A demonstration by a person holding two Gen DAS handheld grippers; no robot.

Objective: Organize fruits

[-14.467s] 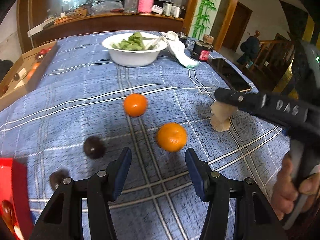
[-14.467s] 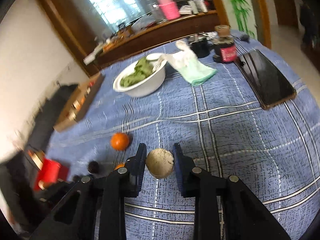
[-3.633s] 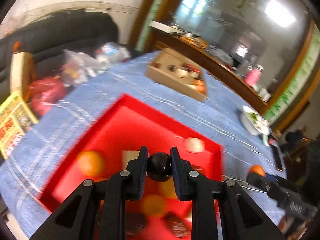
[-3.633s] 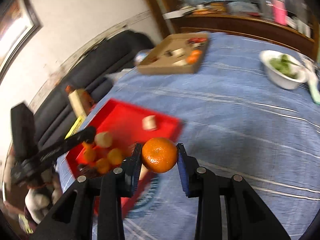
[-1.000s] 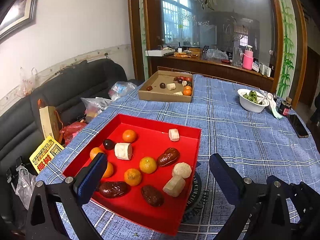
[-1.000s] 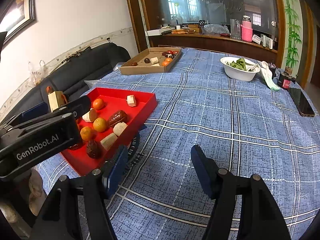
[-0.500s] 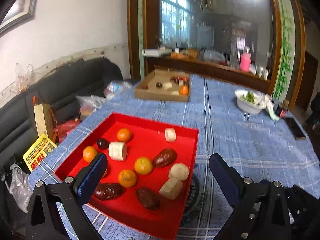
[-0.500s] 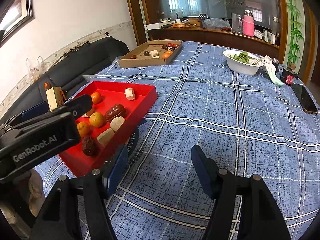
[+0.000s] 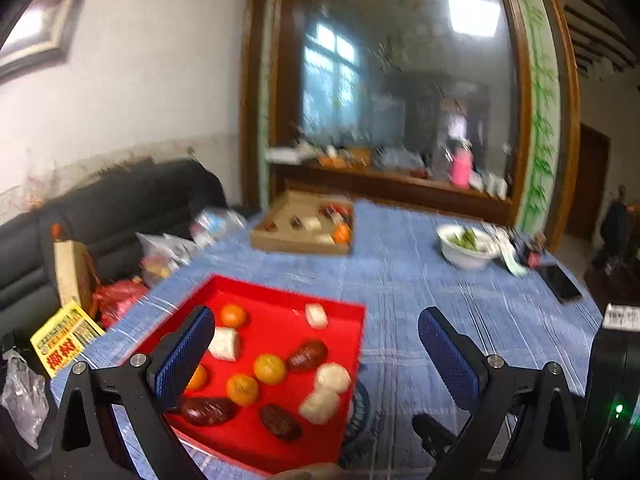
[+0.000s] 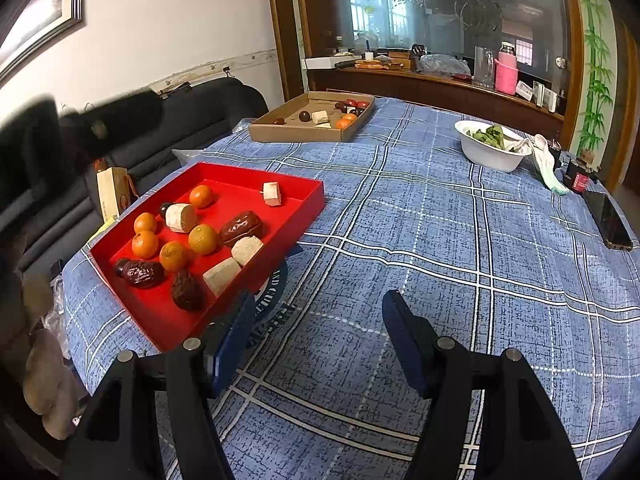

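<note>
A red tray on the blue checked tablecloth holds several oranges, dark dates and pale cut pieces. My right gripper hangs open and empty over the cloth, just right of the tray's near corner. In the blurred left wrist view, the same tray with its oranges lies below and ahead of my left gripper. That gripper is wide open with nothing between its fingers. It also shows as a dark blur, the left gripper, up at the left of the right wrist view.
A cardboard box with more fruit sits at the table's far side. A white bowl of greens, a cloth, a small jar and a phone lie to the right. A black sofa with bags flanks the left edge.
The left wrist view has tipped upward and blurred, so the tray sits lower in it. In the right wrist view the left gripper has risen to the upper left. The right gripper holds still.
</note>
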